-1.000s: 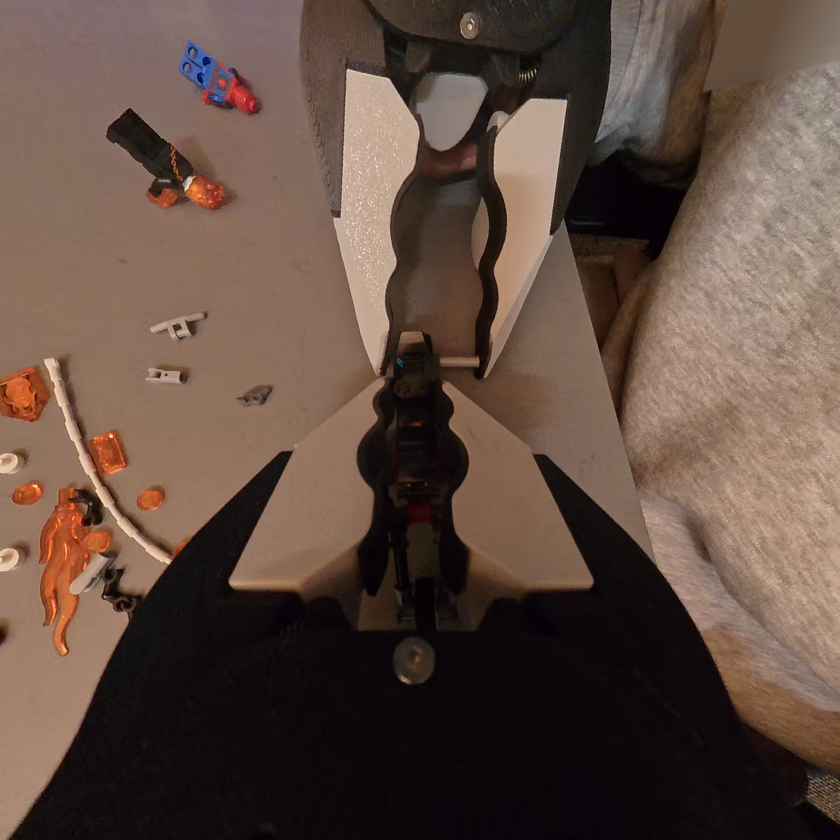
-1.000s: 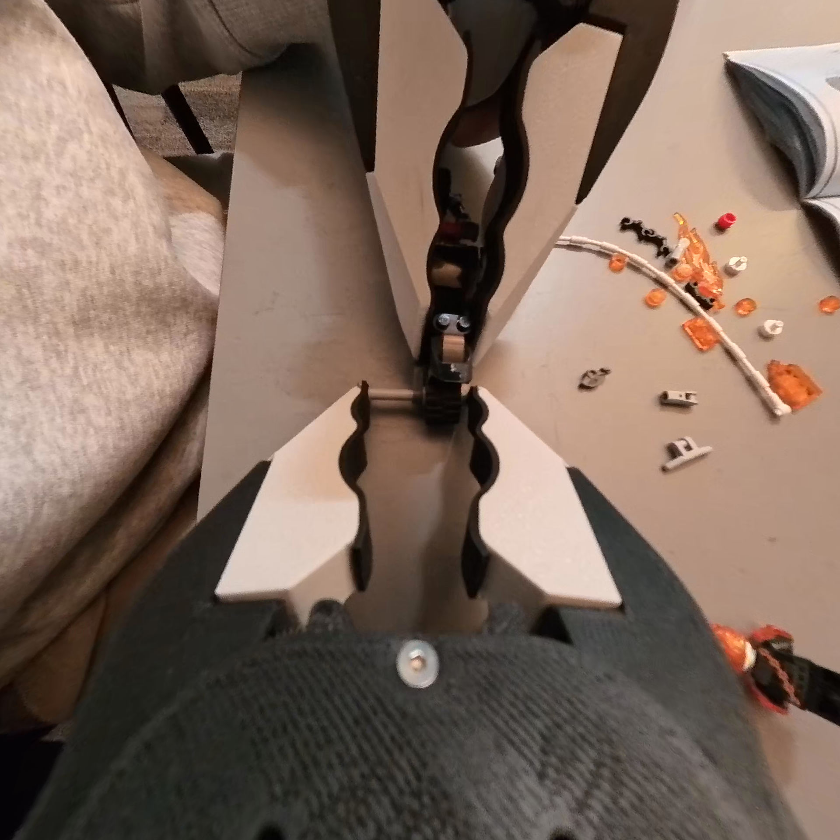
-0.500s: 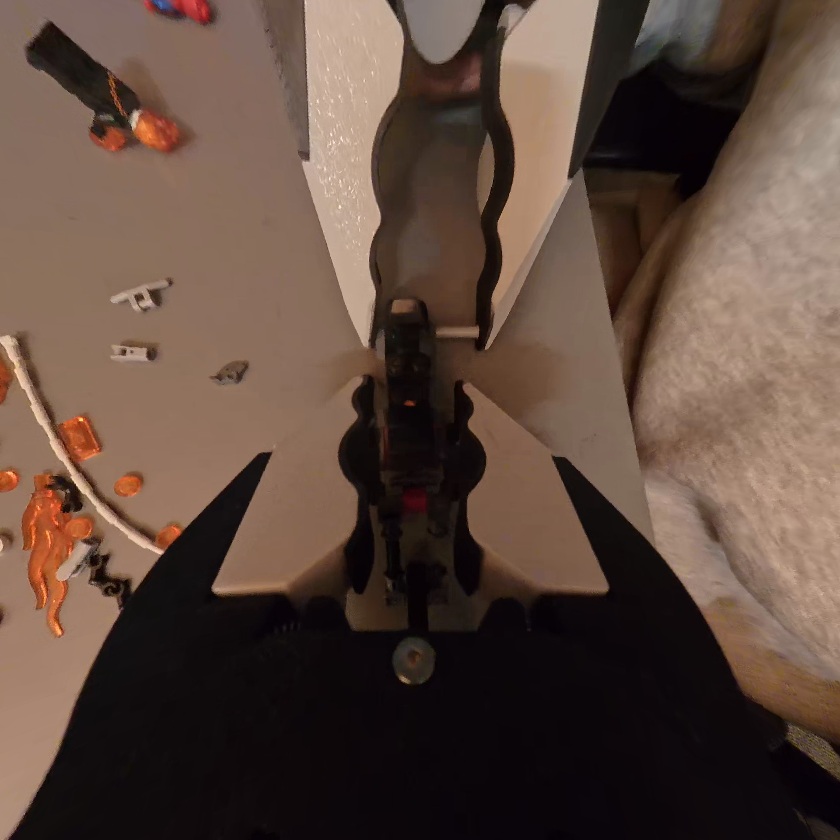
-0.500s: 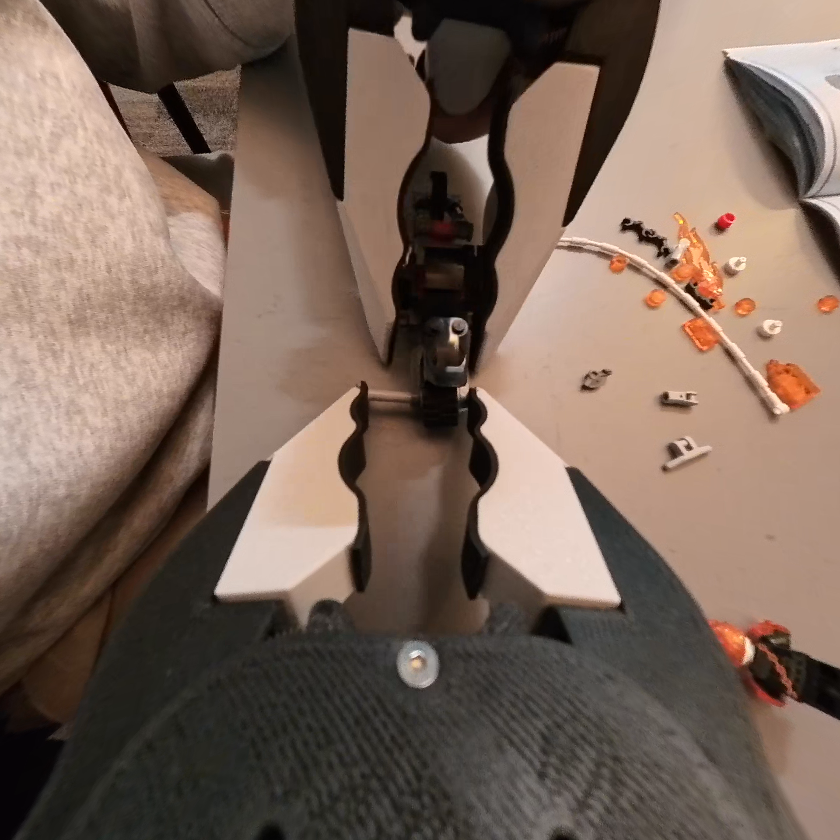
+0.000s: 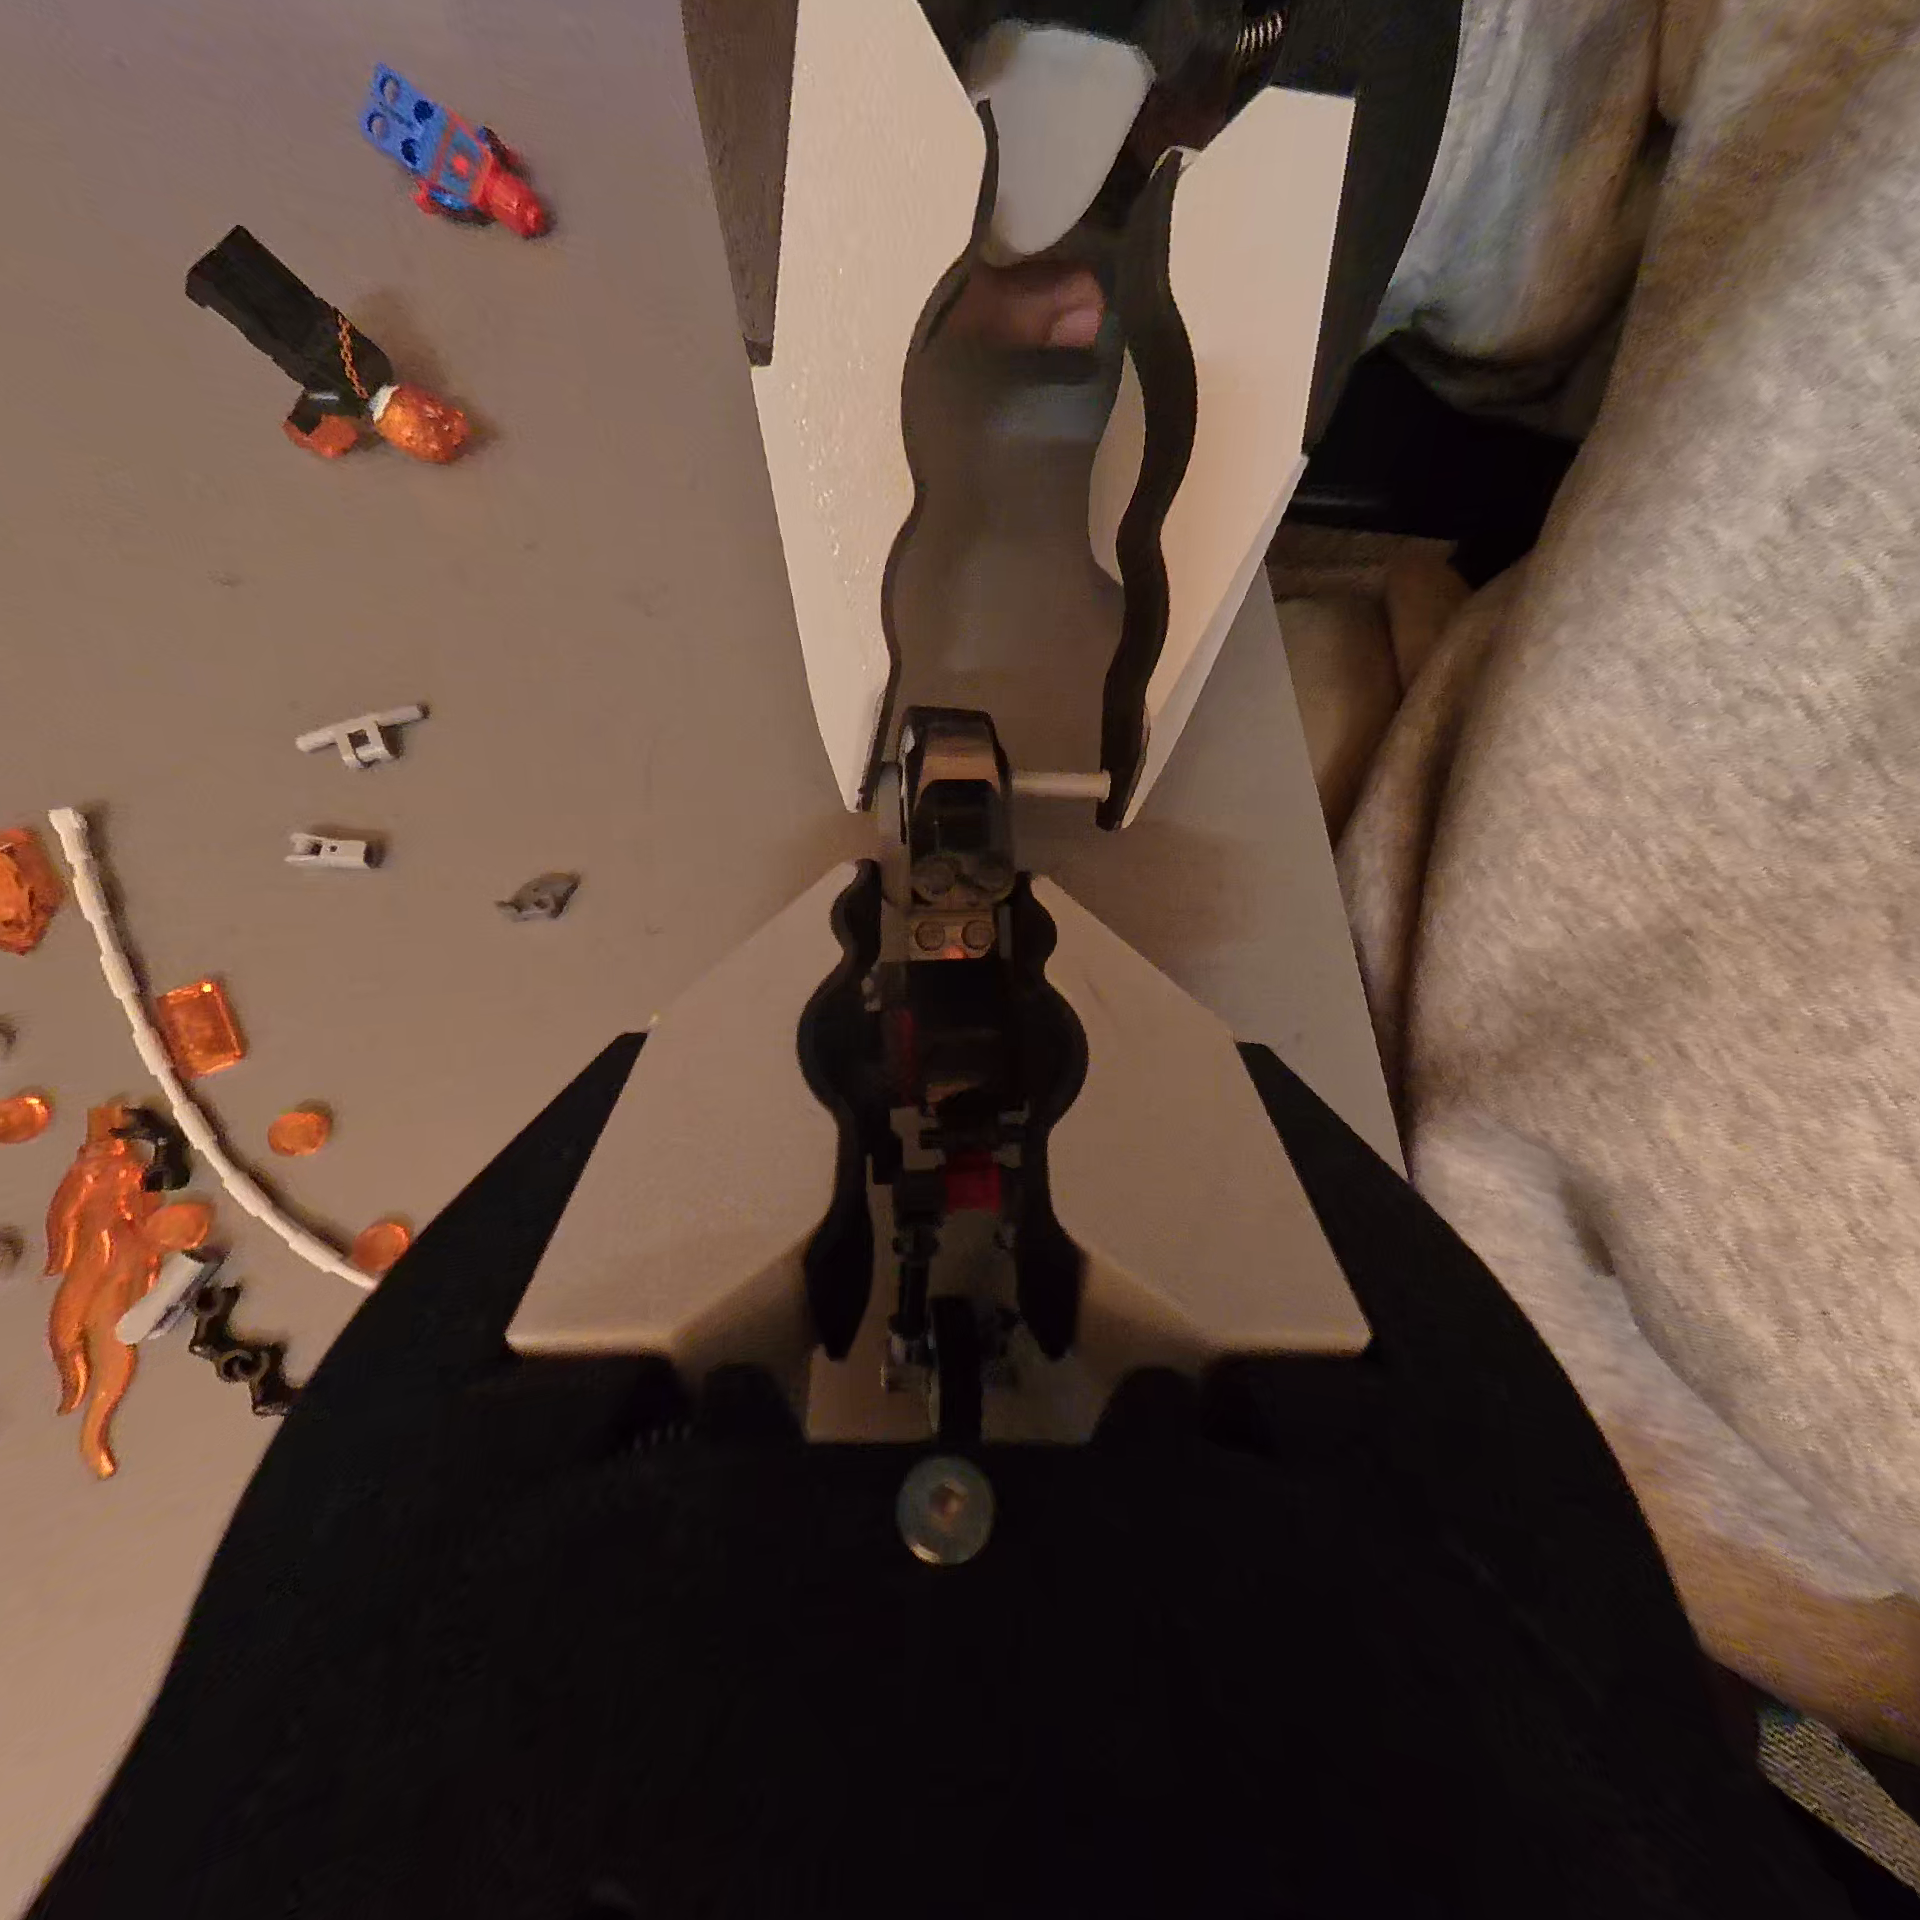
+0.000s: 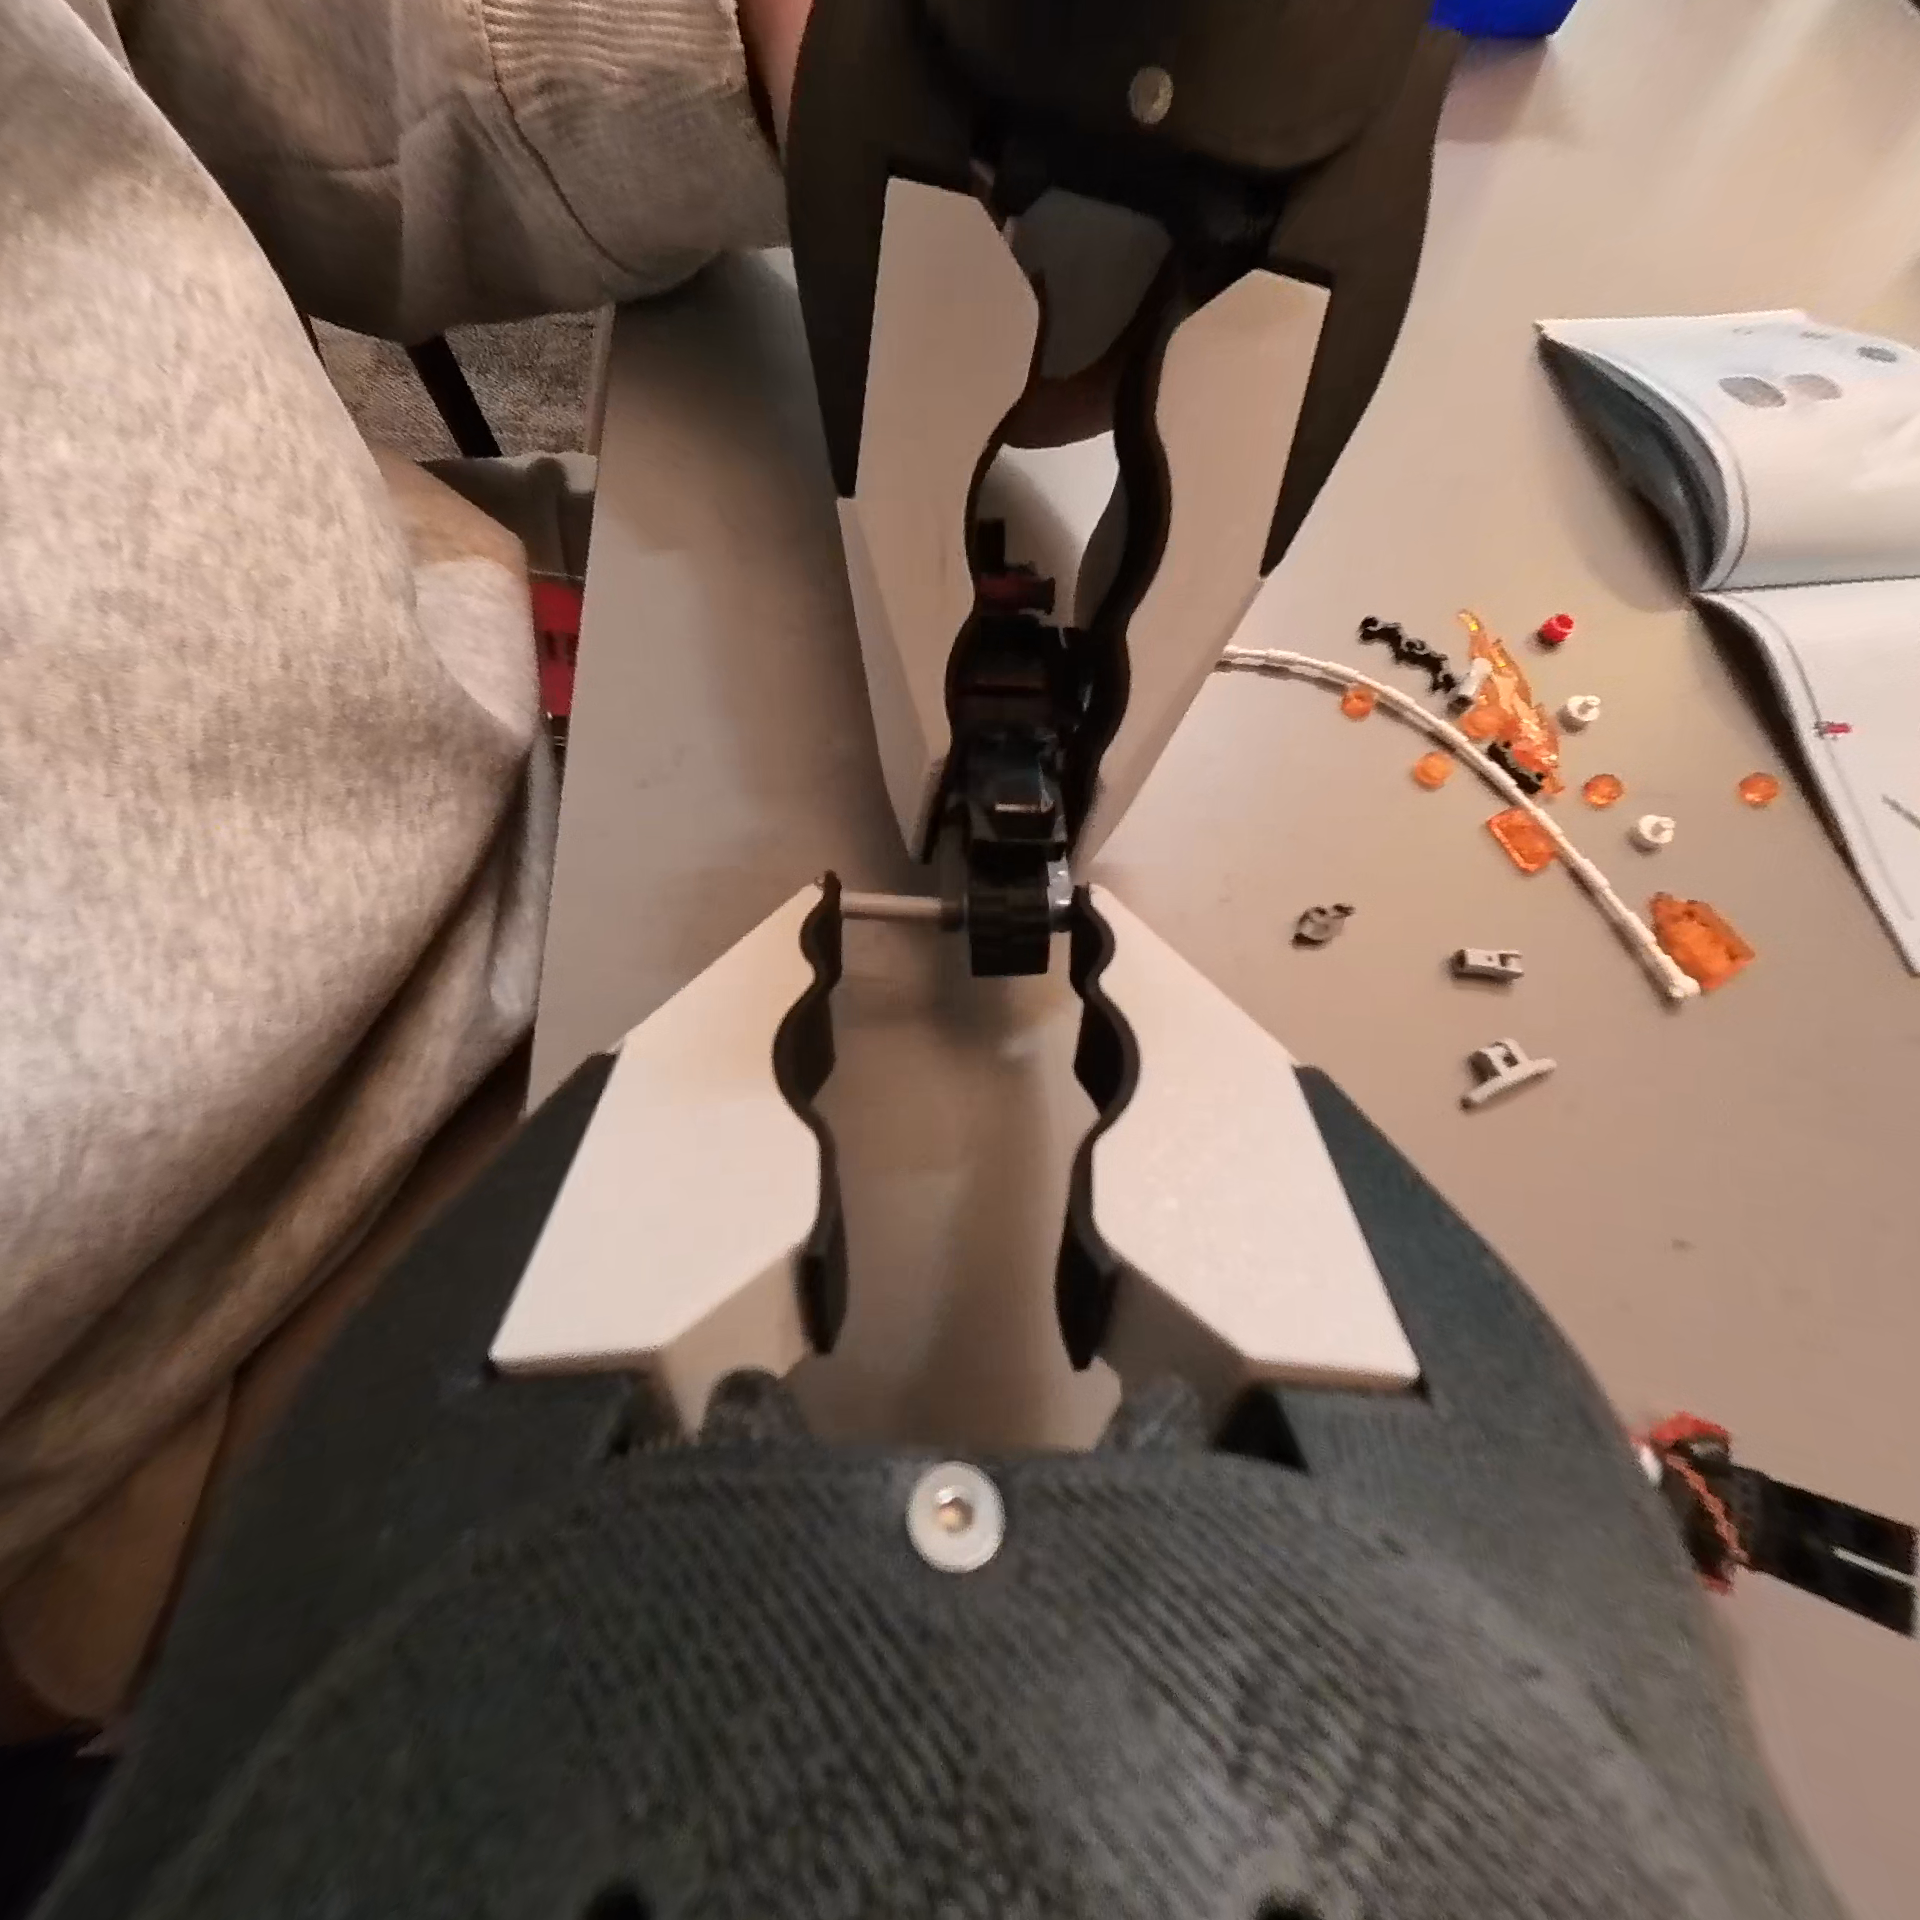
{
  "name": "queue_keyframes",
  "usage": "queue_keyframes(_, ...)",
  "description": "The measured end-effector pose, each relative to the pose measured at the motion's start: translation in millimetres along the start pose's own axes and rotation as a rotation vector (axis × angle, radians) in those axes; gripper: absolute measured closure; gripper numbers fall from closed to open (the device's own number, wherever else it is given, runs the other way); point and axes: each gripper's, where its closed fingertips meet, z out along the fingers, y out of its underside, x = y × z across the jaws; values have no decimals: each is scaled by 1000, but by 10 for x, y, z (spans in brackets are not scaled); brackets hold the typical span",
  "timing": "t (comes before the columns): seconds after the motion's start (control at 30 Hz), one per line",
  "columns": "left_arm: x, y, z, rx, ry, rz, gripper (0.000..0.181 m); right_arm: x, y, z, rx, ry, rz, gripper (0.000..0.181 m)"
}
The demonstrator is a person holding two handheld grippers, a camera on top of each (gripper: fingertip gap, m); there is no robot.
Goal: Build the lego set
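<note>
Mid-assembly, above the counter (image 5: 540, 582): left tongs (image 5: 940, 904) clamped on dark model (image 5: 945, 1049), right tongs (image 6: 951, 914) pinching its axle (image 6: 894, 907) and wheel (image 6: 1006, 920); next, probably, seating axle squarely.

You are holding a narrow black and grey brick-built Lego model (image 5: 951, 1049) lengthwise between dark wavy pads, its black front end (image 6: 1013, 914) carrying a thin white axle pin (image 6: 894, 906) that is sticking out sideways above the tan table.
</note>
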Motion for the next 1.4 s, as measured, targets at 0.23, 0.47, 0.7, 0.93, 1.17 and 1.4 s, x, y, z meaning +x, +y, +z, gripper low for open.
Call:
queue_keyframes(0.23,15,-1,-6,7,14,4,158,-10,-4,-6,25,0,-20,137)
queue_keyframes(0.47,32,3,-5,10,27,10,158,-31,16,-4,23,-16,-21,139)
queue_keyframes(0.7,34,-6,-4,16,27,8,158,-24,9,-7,23,-18,-8,139)
queue_keyframes(0.93,38,14,21,-5,23,5,158,-31,30,9,5,-41,67,139)
queue_keyframes(1.17,14,27,-8,-4,13,0,158,50,32,28,13,27,21,129)
queue_keyframes(1.4,-29,11,-48,16,-6,-12,157,73,-40,-20,60,65,-40,142)
